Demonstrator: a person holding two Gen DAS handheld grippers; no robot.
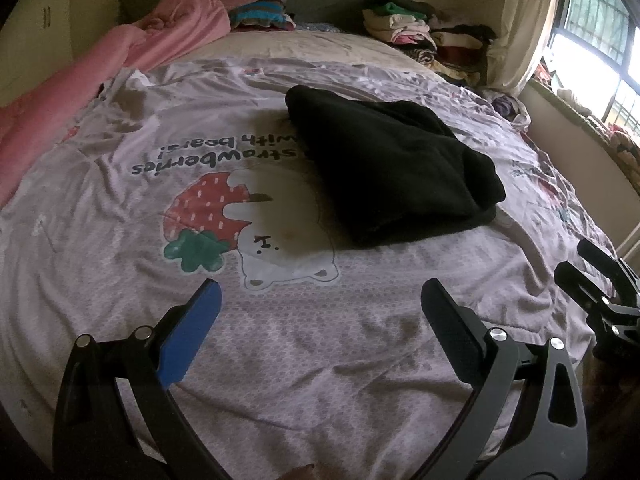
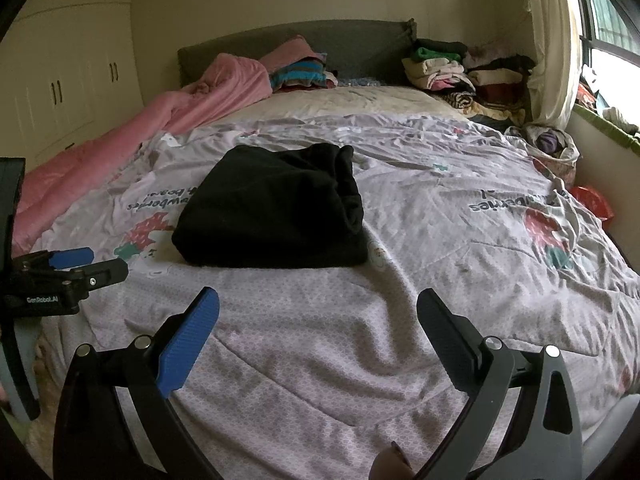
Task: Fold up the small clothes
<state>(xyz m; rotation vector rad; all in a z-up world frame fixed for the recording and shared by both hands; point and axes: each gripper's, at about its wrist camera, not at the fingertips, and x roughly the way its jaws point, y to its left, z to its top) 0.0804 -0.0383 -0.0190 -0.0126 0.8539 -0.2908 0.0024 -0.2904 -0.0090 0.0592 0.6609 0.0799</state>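
Observation:
A black garment (image 1: 392,168) lies folded in a thick bundle on the lilac strawberry-print quilt (image 1: 280,340), a little beyond both grippers. My left gripper (image 1: 322,300) hovers open over the quilt near the bed's front edge, with nothing between its blue and black fingers. In the right wrist view the same black garment (image 2: 272,208) sits ahead and slightly left of my right gripper (image 2: 320,308), which is also open and empty. Each gripper shows in the other's view: the right gripper (image 1: 576,258) at the far right edge, the left gripper (image 2: 106,262) at the far left.
A pink blanket (image 2: 160,120) runs along the left side of the bed. Stacks of folded clothes (image 2: 460,72) sit by the grey headboard (image 2: 360,44) at the back right. White wardrobes (image 2: 72,72) stand left; a window and curtain (image 2: 552,40) stand right.

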